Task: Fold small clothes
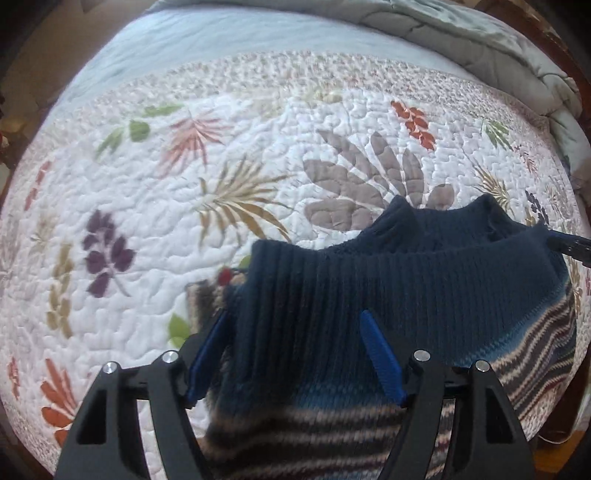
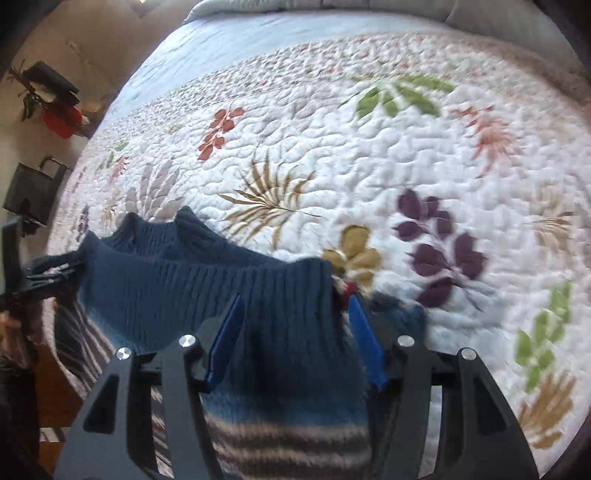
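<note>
A small knit sweater [image 1: 369, 280] with a navy ribbed band and a striped body lies on the floral quilt [image 1: 184, 177] near the bed's front edge. My left gripper [image 1: 293, 313] hangs over the band's left part, blue fingers [image 1: 380, 354] spread wide; the left pad stands clear of the cloth. My right gripper [image 2: 295, 298] is above the same sweater [image 2: 207, 280] at its right end. Its jaws are apart with knit lying between them, not pinched. Each view catches the other gripper at its edge: the right one [image 1: 570, 247], the left one [image 2: 40, 273].
The quilt [image 2: 369, 166] spreads far beyond the sweater. A light blue sheet [image 1: 221, 40] and a grey comforter [image 1: 480, 33] lie at the bed's far end. Beside the bed on the floor stand a black bag [image 2: 29, 192] and a red container with a plant [image 2: 59, 114].
</note>
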`<state>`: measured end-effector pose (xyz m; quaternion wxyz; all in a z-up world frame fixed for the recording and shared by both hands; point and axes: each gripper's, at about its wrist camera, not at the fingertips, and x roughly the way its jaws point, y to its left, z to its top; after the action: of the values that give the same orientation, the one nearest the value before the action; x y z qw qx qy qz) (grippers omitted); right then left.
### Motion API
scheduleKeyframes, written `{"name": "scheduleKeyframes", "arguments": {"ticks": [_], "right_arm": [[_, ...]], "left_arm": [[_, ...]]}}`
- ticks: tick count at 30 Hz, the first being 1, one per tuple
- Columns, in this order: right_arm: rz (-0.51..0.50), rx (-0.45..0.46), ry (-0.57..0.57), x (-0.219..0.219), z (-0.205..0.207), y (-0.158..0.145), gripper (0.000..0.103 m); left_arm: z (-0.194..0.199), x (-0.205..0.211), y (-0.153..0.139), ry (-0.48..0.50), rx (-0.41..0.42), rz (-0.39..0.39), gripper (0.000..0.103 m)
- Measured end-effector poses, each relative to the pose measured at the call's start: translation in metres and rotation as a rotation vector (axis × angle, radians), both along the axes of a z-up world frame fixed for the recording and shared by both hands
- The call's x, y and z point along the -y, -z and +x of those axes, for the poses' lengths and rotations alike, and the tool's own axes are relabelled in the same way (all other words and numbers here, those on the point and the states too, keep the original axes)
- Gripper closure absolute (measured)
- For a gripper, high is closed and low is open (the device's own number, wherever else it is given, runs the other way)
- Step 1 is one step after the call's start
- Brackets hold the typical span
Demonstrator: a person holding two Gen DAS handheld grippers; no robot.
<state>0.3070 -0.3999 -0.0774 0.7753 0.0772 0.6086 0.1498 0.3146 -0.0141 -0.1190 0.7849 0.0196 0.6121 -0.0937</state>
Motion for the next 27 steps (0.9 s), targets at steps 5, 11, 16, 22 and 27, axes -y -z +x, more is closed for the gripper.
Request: {"name": "scheduleKeyframes", "arguments": {"ticks": [5,11,16,22,27], "right_arm": [[-0.006,-0.010,-0.038,-0.010,0.002,0.009,0.091],[0.060,0.088,0.011,0.003,0.000,-0.023,0.093],[-0.058,0.023,0.063,0.010,0.006,0.013,0.093],[-0.028,0.026,0.107,0.012,0.002,0.014,0.086],[-0.029,0.055,0.126,0.020,-0.033,-0.023,0.068]], "left_arm": [[0.001,-0.001,0.010,-0.017,-0.018,-0.058,0.047],[0.003,-0.017,-0.001,-0.126,0.029,-0.079,0.091],[0.003,-0.015,0.021,-0.115,0.033,-0.042,0.089],[0.000,-0.010,0.011,-0.108,0.045,0.016,0.078],[-0.024,-0.014,-0.020,-0.126,0.118,0.052,0.031]]}}
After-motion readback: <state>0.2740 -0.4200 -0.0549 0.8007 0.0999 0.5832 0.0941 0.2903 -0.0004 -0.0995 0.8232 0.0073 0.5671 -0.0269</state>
